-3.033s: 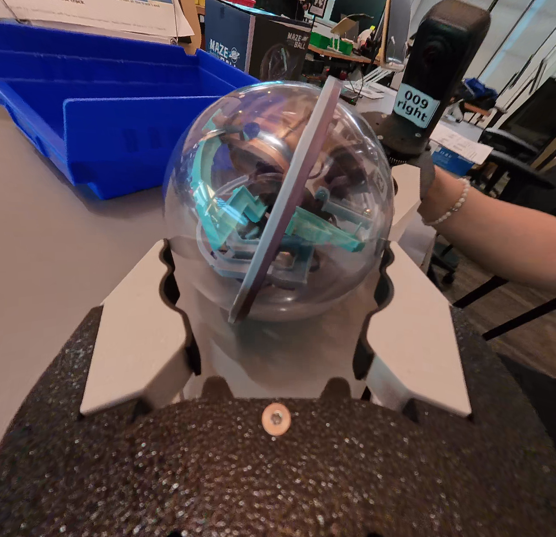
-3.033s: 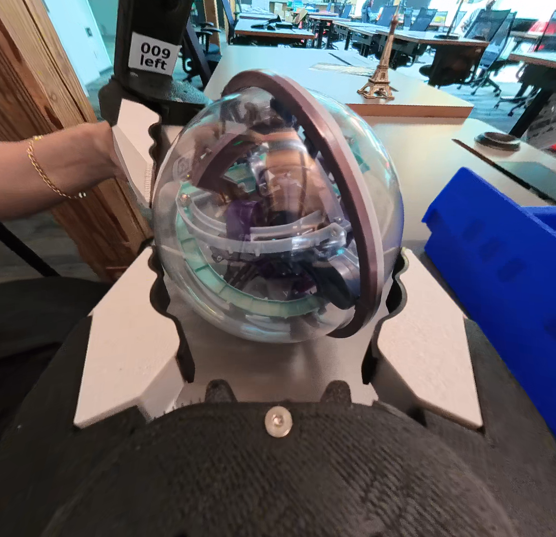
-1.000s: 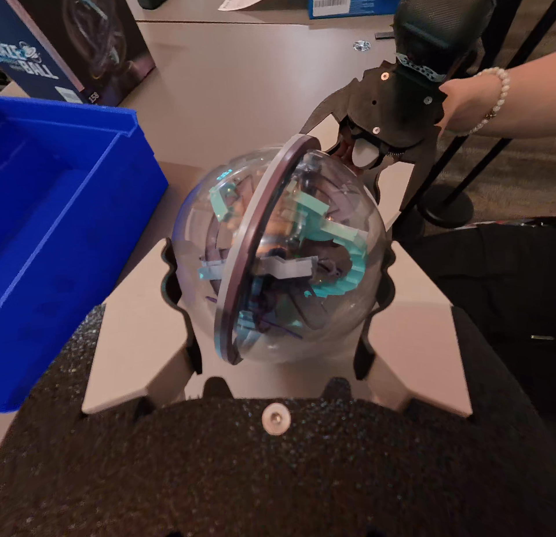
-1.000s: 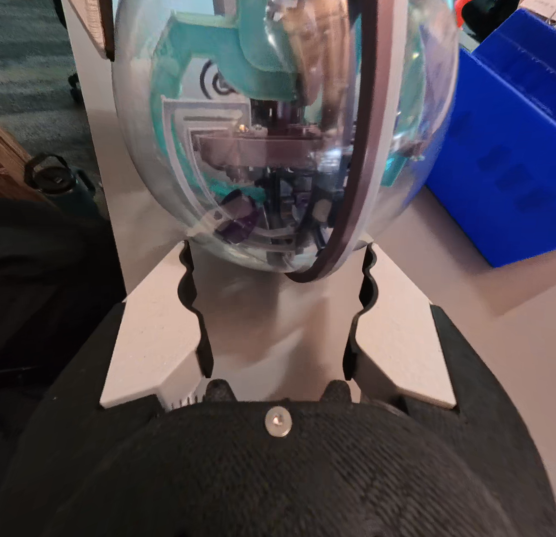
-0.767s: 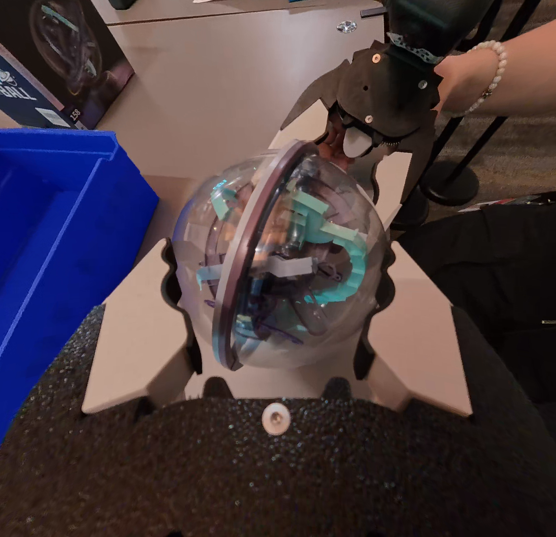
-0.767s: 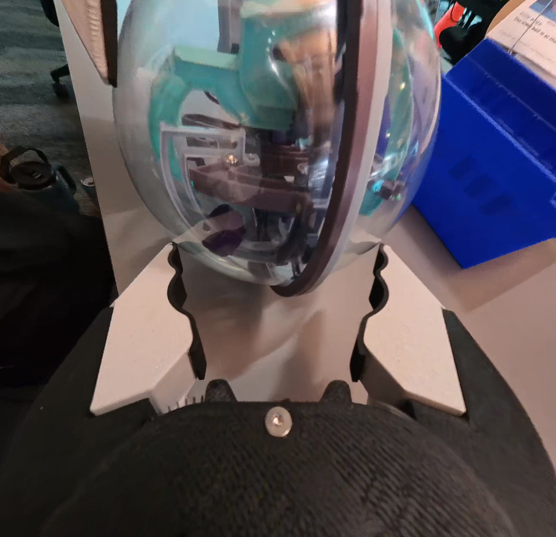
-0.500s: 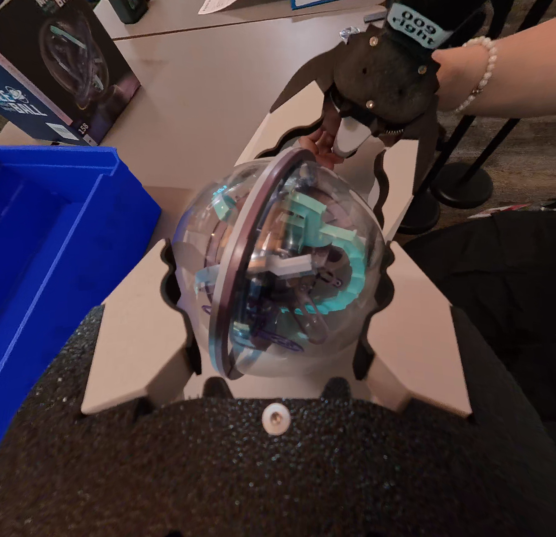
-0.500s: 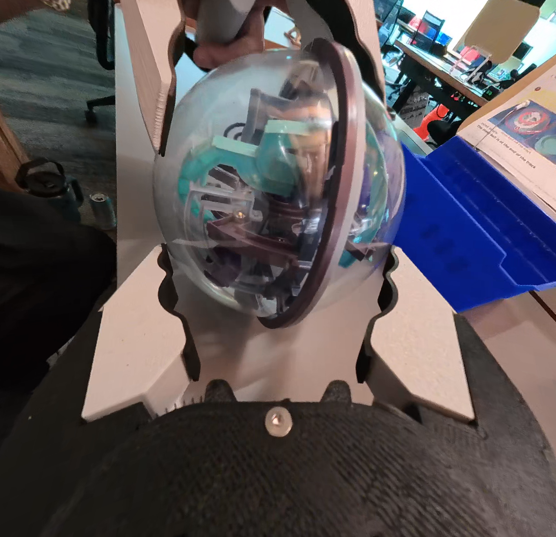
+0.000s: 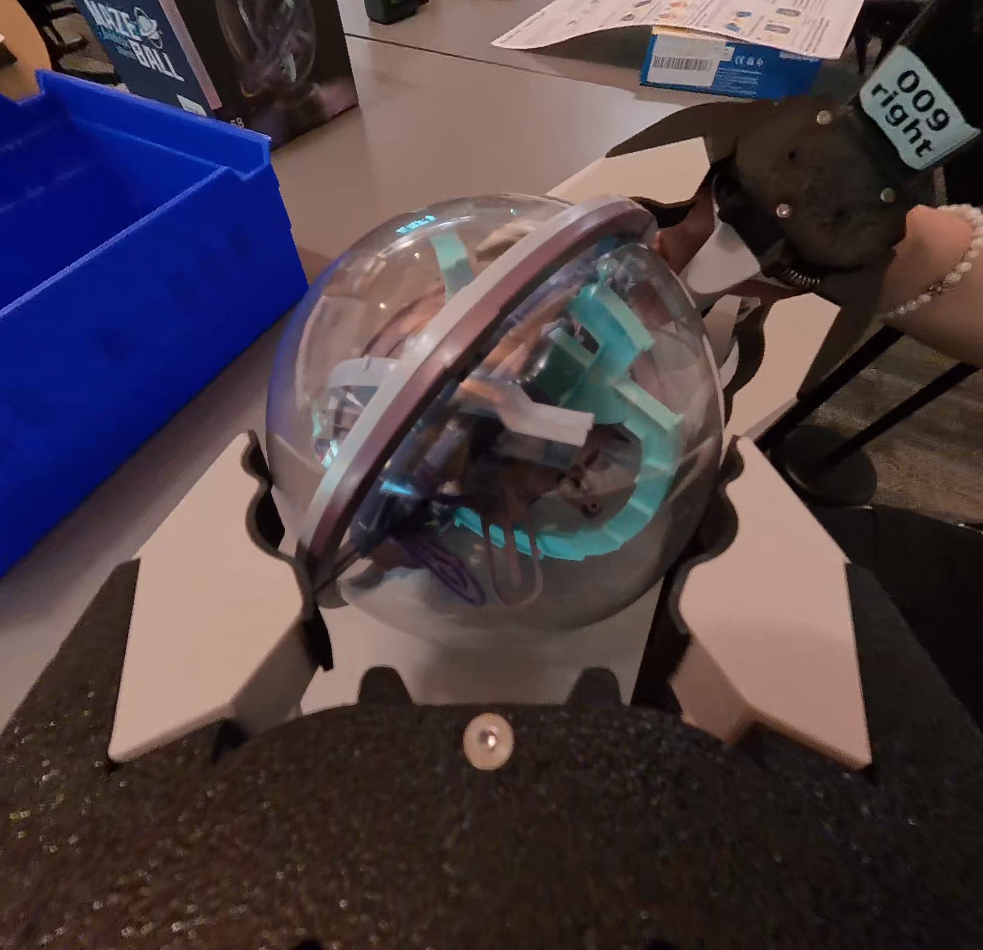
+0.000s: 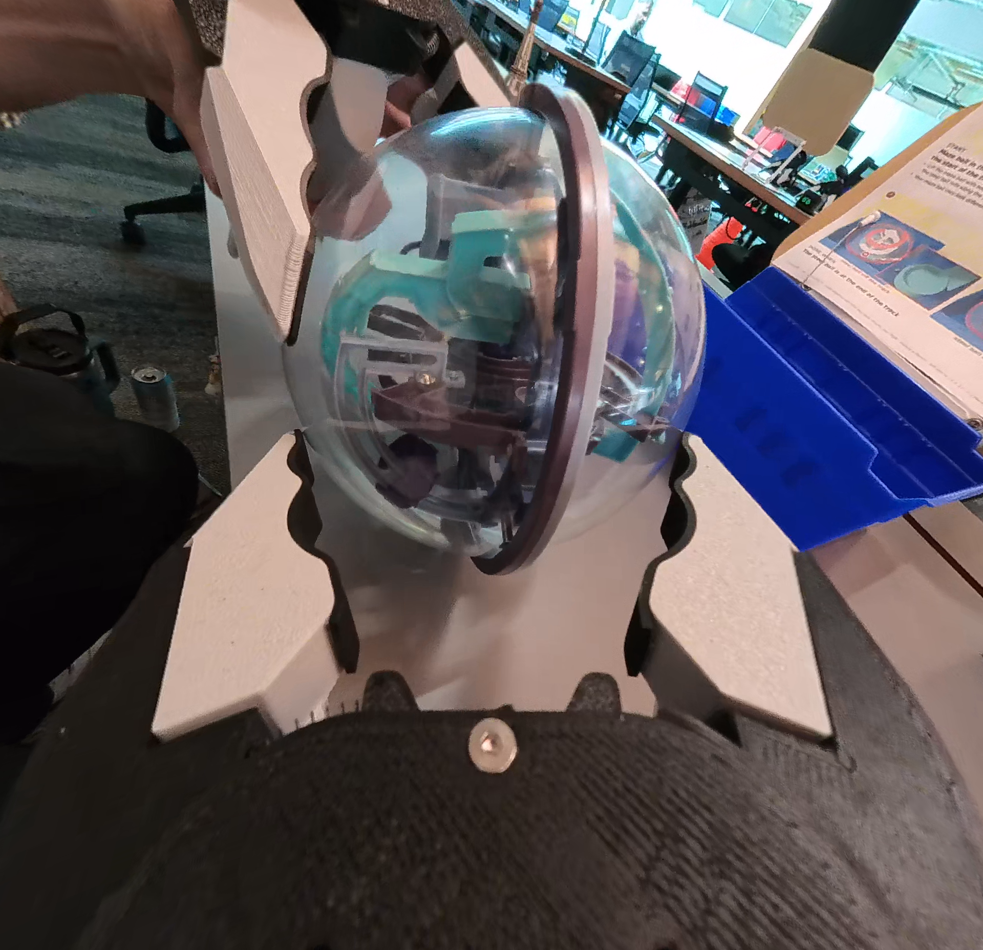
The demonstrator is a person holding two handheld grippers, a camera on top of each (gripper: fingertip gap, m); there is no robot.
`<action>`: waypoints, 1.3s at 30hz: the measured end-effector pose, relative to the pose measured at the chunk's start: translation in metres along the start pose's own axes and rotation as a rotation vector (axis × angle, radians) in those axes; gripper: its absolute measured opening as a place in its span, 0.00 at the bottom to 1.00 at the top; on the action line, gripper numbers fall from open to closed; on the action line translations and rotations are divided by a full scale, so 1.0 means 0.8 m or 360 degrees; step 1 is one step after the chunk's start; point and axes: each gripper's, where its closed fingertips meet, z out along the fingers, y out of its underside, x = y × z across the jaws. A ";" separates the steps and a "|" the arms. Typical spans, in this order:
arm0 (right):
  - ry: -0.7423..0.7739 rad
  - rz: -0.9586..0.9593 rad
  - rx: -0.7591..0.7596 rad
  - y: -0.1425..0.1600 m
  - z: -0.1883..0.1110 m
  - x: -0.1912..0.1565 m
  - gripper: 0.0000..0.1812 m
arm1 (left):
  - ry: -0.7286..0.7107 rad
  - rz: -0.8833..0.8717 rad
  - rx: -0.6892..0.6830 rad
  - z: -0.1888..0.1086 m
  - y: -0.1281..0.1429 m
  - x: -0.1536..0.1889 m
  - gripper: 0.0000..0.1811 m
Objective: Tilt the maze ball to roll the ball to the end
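I cradle the maze ball (image 9: 494, 419) above the tabletop (image 9: 452, 126) between my left hand-held gripper (image 9: 492, 499) and right hand-held gripper (image 10: 492, 499), both spread wide and pressing its clear shell, so I judge an abrupt tilt could slip it free.

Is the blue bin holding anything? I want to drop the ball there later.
No: in the left wrist view, the visible compartments of the blue bin beside the maze ball show only bare plastic.

There's printing on the dark box (image 9: 223, 46) far left, a tag (image 9: 917, 107) on your right tongs, a barcoded blue box (image 9: 729, 65) far right, and an instruction sheet (image 10: 904, 264).
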 end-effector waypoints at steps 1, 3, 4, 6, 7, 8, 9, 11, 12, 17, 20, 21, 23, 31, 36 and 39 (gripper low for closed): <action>0.0002 -0.0007 -0.0010 0.000 -0.002 -0.001 0.72 | 0.0018 0.0019 -0.0023 0.000 0.001 0.000 0.86; -0.0024 -0.0014 -0.0038 0.002 -0.006 -0.002 0.71 | 0.0056 0.0082 -0.0095 0.000 0.003 0.000 0.86; -0.0051 -0.0015 -0.0056 0.004 -0.009 -0.003 0.70 | 0.0068 0.0131 -0.0133 0.001 0.003 -0.001 0.86; -0.0104 -0.0025 -0.0097 0.008 -0.015 -0.001 0.68 | 0.0100 0.0228 -0.0211 0.003 0.004 -0.003 0.86; -0.0142 -0.0035 -0.0123 0.010 -0.018 -0.001 0.68 | 0.0121 0.0272 -0.0241 0.004 0.004 -0.004 0.86; -0.0190 -0.0052 -0.0156 0.014 -0.022 -0.002 0.70 | 0.0145 0.0305 -0.0262 0.006 0.003 -0.003 0.86; -0.0246 -0.0088 -0.0200 0.019 -0.027 -0.003 0.71 | 0.0172 0.0327 -0.0280 0.008 0.001 -0.003 0.86; -0.0284 -0.0157 -0.0269 0.026 -0.034 0.005 0.65 | 0.0221 0.0357 -0.0306 0.012 -0.002 -0.002 0.86; -0.0283 -0.0164 -0.0276 0.026 -0.037 0.011 0.61 | 0.0244 0.0379 -0.0317 0.013 -0.003 -0.002 0.86; -0.0317 -0.0124 -0.0095 0.000 -0.033 0.043 0.77 | 0.0366 0.0548 -0.0332 0.019 -0.014 0.012 0.84; -0.0527 -0.0023 -0.0021 0.000 -0.021 0.024 0.75 | 0.0383 0.0524 -0.0280 0.025 -0.023 0.017 0.83; -0.0504 -0.0031 -0.0024 0.004 -0.016 0.024 0.77 | 0.0367 0.0480 -0.0261 0.028 -0.025 0.016 0.84; -0.0445 -0.0069 -0.0035 0.011 -0.010 0.025 0.79 | 0.0323 0.0389 -0.0218 0.029 -0.027 0.012 0.84; -0.0298 0.0034 -0.0043 0.017 -0.010 0.030 0.79 | 0.0067 0.0098 0.0010 0.014 -0.023 -0.010 0.85; -0.0161 0.0065 -0.0114 0.027 -0.009 0.027 0.80 | 0.0083 0.0001 0.0101 0.015 -0.017 -0.001 0.80; -0.0120 0.0124 -0.0123 0.030 -0.012 0.025 0.80 | 0.0130 0.0033 0.0063 0.017 -0.019 0.002 0.80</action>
